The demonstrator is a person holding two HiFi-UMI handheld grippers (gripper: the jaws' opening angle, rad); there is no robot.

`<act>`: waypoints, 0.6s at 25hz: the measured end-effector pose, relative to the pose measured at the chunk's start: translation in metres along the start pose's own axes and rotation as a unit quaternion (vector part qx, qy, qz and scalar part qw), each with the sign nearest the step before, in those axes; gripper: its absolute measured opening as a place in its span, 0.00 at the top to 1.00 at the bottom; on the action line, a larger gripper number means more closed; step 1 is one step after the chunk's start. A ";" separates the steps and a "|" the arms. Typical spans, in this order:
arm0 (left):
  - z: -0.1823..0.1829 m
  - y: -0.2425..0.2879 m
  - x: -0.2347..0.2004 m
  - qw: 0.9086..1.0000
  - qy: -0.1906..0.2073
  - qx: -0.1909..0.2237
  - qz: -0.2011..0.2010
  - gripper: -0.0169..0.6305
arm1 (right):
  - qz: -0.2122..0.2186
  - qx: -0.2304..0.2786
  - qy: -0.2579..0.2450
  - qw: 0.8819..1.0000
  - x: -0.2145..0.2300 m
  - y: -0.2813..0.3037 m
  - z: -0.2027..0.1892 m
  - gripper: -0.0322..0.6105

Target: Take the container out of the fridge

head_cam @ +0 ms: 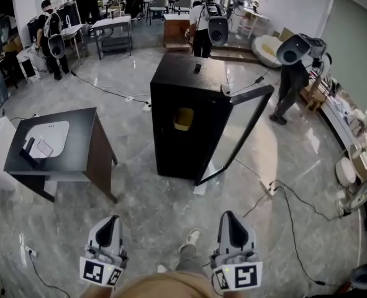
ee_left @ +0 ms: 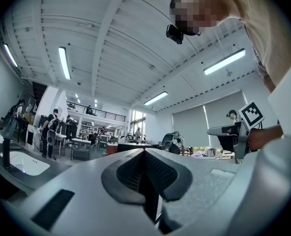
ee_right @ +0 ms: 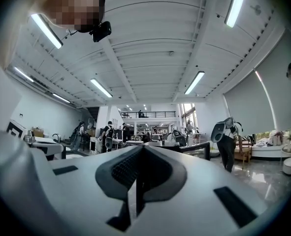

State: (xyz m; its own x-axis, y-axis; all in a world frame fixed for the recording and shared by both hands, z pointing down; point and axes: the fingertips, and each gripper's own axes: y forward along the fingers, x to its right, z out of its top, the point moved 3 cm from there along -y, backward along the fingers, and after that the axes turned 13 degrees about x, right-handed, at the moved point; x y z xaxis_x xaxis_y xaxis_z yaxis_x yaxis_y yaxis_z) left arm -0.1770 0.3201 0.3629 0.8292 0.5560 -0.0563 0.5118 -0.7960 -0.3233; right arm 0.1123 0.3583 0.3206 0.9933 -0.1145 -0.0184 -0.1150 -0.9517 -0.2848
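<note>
Head view: a grey marble floor (head_cam: pixel 152 210) fills a busy open hall, with people standing among desks along its far side and a black cable (head_cam: pixel 295 228) trailing across the tiles at right. A black fridge (head_cam: pixel 171 148) stands in the middle of the floor, its glass door (head_cam: pixel 242 132) swung open to the right. A dark table (head_cam: pixel 87 138) sits to the left of the fridge, well apart from it, with a white basin (head_cam: pixel 51 135) set into its top. At the near edge the person holds both tools low and side by side, far short of the fridge: the left gripper (head_cam: pixel 111 220) and the right gripper (head_cam: pixel 228 216) each point toward the far side, marker cubes facing the camera. The gripper views show both pairs of jaws pressed together with nothing between them. A light shoe (head_cam: pixel 190 239) shows on the floor between the two grippers. The yellow container (head_cam: pixel 184 118) sits inside the fridge, in the upper part of the dark opening, untouched by either gripper
</note>
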 end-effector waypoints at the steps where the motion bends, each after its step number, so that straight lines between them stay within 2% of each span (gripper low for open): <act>1: -0.002 0.007 0.000 1.000 0.001 -0.001 0.000 0.97 | 0.000 -0.002 0.002 1.000 0.005 0.006 -0.003 0.95; 8: -0.036 0.065 -0.005 1.000 0.002 -0.012 0.010 0.97 | 0.013 -0.014 0.011 1.000 0.042 0.056 -0.037 0.95; 15: -0.049 0.124 -0.001 1.000 0.005 0.001 0.014 0.97 | 0.033 -0.018 0.010 0.999 0.080 0.107 -0.053 0.95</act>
State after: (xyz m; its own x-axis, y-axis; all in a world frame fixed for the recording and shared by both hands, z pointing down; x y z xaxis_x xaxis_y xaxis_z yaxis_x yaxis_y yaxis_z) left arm -0.1034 0.2096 0.3695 0.8459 0.5304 -0.0552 0.4873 -0.8109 -0.3241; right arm 0.1784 0.2321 0.3396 0.9832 -0.1818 -0.0162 -0.1801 -0.9518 -0.2485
